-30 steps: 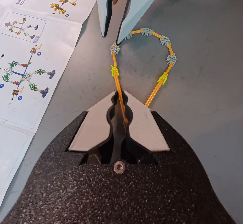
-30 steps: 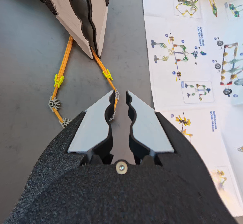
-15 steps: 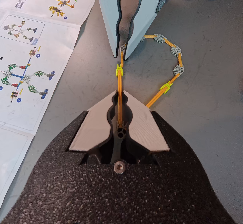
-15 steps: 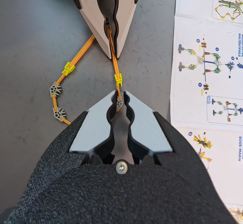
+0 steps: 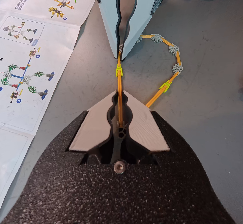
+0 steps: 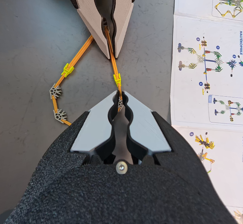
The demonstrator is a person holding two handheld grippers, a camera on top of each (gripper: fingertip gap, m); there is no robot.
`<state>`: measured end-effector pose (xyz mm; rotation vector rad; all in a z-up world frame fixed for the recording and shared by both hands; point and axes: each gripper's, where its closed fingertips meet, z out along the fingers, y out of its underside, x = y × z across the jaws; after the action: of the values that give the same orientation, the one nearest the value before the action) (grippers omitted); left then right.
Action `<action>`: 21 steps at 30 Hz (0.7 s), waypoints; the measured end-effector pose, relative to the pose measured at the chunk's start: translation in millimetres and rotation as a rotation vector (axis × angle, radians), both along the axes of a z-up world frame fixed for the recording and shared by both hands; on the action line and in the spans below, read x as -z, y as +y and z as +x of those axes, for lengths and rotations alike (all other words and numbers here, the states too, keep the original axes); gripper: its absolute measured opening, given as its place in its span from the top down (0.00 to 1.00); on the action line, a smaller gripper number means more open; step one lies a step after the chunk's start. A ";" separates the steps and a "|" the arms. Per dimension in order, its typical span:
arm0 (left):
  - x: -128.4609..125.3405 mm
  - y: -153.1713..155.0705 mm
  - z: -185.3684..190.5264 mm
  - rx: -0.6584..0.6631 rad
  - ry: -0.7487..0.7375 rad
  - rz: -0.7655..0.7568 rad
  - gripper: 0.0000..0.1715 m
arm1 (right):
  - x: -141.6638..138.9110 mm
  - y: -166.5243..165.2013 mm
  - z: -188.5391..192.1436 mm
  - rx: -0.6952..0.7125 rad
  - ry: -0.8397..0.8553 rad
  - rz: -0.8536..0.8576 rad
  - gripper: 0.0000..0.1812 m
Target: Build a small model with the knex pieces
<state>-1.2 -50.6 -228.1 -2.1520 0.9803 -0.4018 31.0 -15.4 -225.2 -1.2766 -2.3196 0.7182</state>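
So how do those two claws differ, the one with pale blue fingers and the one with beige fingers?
The right claw has pale blue fingers; the left claw has beige ones. The right claw pinches a grey toothed connector, while the left claw grips an orange rod ending in a dark grey connector. Both are shut on the same toy chain, facing each other.

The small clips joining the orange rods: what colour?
Neon yellow-green clips; clearest in the right wrist view.

The left gripper and right gripper face each other tip to tip, both nearly closed.
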 end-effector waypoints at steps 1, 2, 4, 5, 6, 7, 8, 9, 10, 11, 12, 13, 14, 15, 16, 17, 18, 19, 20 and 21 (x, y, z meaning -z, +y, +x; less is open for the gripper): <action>0.0 0.0 0.0 0.000 0.001 0.001 0.97 | 0.3 -0.1 -0.4 0.000 0.000 0.001 0.99; 0.0 0.0 0.0 0.001 0.003 0.002 0.97 | 0.7 -0.1 -0.3 -0.001 -0.002 0.003 0.98; 0.0 0.0 0.2 0.001 0.002 0.003 0.97 | 0.9 -0.1 -0.3 -0.003 -0.005 0.011 0.98; 0.0 -0.1 0.2 0.001 0.002 0.003 0.97 | 1.1 0.0 -0.4 -0.002 -0.009 0.017 0.98; 0.0 -0.1 0.2 0.001 0.001 0.003 0.97 | 1.3 0.0 -0.5 -0.002 -0.013 0.025 0.98; 0.0 -0.2 0.2 0.001 0.000 0.003 0.97 | 1.4 0.0 -0.6 0.001 -0.017 0.032 0.98; 0.0 -0.2 0.2 0.001 -0.001 0.002 0.97 | 1.6 0.0 -0.8 0.007 -0.022 0.036 0.98; 0.0 -0.3 0.1 0.000 -0.002 0.000 0.97 | 1.5 0.2 -0.7 0.014 -0.028 0.036 0.98; 0.0 -0.3 0.2 -0.002 -0.004 -0.002 0.97 | 1.4 0.5 -1.0 0.020 -0.030 0.038 0.98; 0.1 -0.2 0.2 -0.004 -0.005 -0.005 0.97 | 0.9 1.1 -1.5 0.025 -0.026 0.041 0.97; 0.1 -0.3 0.2 -0.006 -0.006 -0.006 0.97 | -0.1 1.8 -2.1 0.029 -0.022 0.043 0.96; 0.1 -0.4 0.1 -0.007 -0.007 -0.007 0.97 | -2.0 0.2 -1.7 0.025 -0.022 0.029 0.96; 0.1 -0.3 0.1 -0.008 -0.006 -0.007 0.97 | -5.0 -1.8 -2.0 0.022 -0.018 0.011 0.96; 0.0 -0.4 0.1 -0.007 -0.004 -0.006 0.97 | -8.5 -2.3 -3.6 0.024 -0.007 0.004 0.98; 0.1 -0.4 0.1 -0.007 -0.004 -0.006 0.97 | -10.4 -3.1 -4.5 0.024 -0.005 0.000 0.98; 0.1 -0.4 0.1 -0.007 -0.004 -0.006 0.97 | -10.7 -3.9 -4.9 0.020 -0.010 0.002 0.98; 0.1 -0.5 0.1 -0.007 -0.005 -0.007 0.97 | -10.2 -4.0 -5.5 0.020 -0.013 0.009 0.98; 0.1 -0.5 0.1 -0.007 -0.005 -0.007 0.97 | -9.0 -3.4 -5.9 0.022 -0.020 0.015 0.98; 0.1 -0.5 0.1 -0.007 -0.004 -0.007 0.97 | -7.6 -2.8 -5.7 0.026 -0.029 0.015 0.98; 0.1 -0.6 0.1 -0.008 -0.004 -0.006 0.97 | -6.1 -1.4 -5.5 0.033 -0.036 0.016 0.98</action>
<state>-1.1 -51.2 -228.2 -2.1593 0.9697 -0.4055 25.5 -16.8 -219.1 -1.3282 -2.3225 0.6700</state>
